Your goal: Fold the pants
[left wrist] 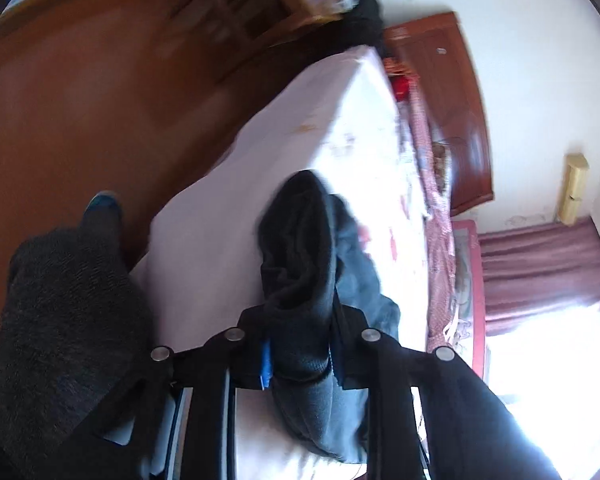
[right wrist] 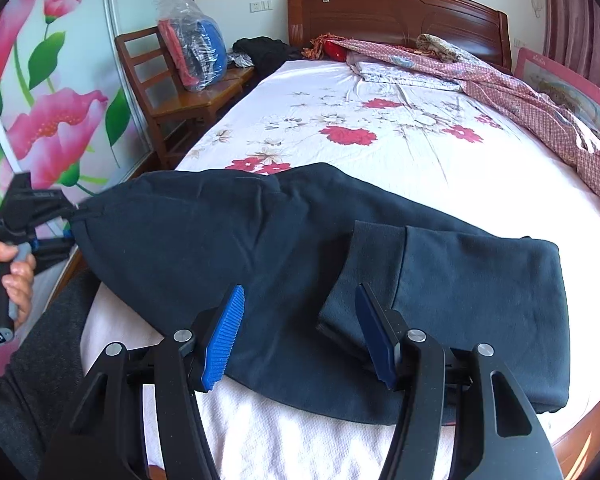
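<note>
On the bed point(right wrist: 400, 152), near its foot edge, dark navy pants point(right wrist: 228, 248) lie across the floral sheet, one end already doubled over into a folded block at the right side point(right wrist: 480, 280). A lighter inner face of the fabric shows at the fold edge just ahead of the right gripper point(right wrist: 300, 334).

Right gripper: jaws wide apart, blue ribbed pads point(right wrist: 224, 336) both visible, nothing between them but the pants lying underneath. It hovers over the near edge of the pants; whether it touches the cloth cannot be told.

Left gripper point(left wrist: 300, 344): jaws closed on a bunch of the pants point(left wrist: 300, 264), fabric squeezed up between the two fingers and spilling out above and below them. A sliver of blue pad point(left wrist: 265, 364) shows beside the cloth. In the right wrist view the left gripper point(right wrist: 74, 216) sits at the far left end of the pants, off the bed edge, with that end lifted and pulled taut; a hand point(right wrist: 8, 280) grips its handle.

Left wrist view is motion-blurred. It shows brown floor point(left wrist: 80, 100) beside the bed and the person's dark-clad leg point(left wrist: 68, 320).

Surroundings: wooden headboard point(right wrist: 396, 12), pink patterned quilt point(right wrist: 520, 92) heaped along the right side, wooden chair point(right wrist: 172, 92) left of the bed holding a plastic bag point(right wrist: 192, 48) of clothes.
</note>
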Available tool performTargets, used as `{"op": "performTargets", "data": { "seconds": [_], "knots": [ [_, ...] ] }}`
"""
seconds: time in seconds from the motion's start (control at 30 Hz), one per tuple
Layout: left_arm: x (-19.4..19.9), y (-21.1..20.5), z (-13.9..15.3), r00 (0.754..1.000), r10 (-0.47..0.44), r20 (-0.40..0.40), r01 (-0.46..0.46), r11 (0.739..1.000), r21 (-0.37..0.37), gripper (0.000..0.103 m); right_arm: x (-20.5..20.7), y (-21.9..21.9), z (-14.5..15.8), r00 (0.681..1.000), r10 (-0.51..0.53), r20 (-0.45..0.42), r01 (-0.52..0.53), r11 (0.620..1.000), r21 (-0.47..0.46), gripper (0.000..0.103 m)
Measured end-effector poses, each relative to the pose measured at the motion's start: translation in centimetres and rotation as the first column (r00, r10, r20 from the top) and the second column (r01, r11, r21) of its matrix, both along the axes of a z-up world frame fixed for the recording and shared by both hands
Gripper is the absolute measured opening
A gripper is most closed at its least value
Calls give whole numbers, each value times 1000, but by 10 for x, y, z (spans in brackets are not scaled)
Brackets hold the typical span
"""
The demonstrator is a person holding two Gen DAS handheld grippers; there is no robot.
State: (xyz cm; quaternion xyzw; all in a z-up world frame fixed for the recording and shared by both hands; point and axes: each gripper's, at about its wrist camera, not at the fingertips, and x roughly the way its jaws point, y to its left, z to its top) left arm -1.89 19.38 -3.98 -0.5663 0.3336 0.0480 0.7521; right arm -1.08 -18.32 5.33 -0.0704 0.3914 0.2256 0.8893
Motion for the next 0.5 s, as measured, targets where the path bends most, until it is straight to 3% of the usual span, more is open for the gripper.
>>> {"op": "performTargets", "data": {
  "seconds": [0.17,0.27,0.4,0.5],
  "knots": [
    [19,-26,62,986,-98,137,87,992,89,20,5,-36,-8,992,-98,-74,108,984,144,57],
    [35,-59,101,955,-215,203,182,969,167,20,11,-72,-13,971,-185,-152,222,933,282,57],
    [61,-128,148,872,-404,275,331,902,276,19,8,-129,-20,925,-301,-234,375,823,427,57],
    [81,-196,166,783,-546,297,454,829,328,19,-2,-173,-27,878,-382,-290,479,722,500,57]
  ]
}}
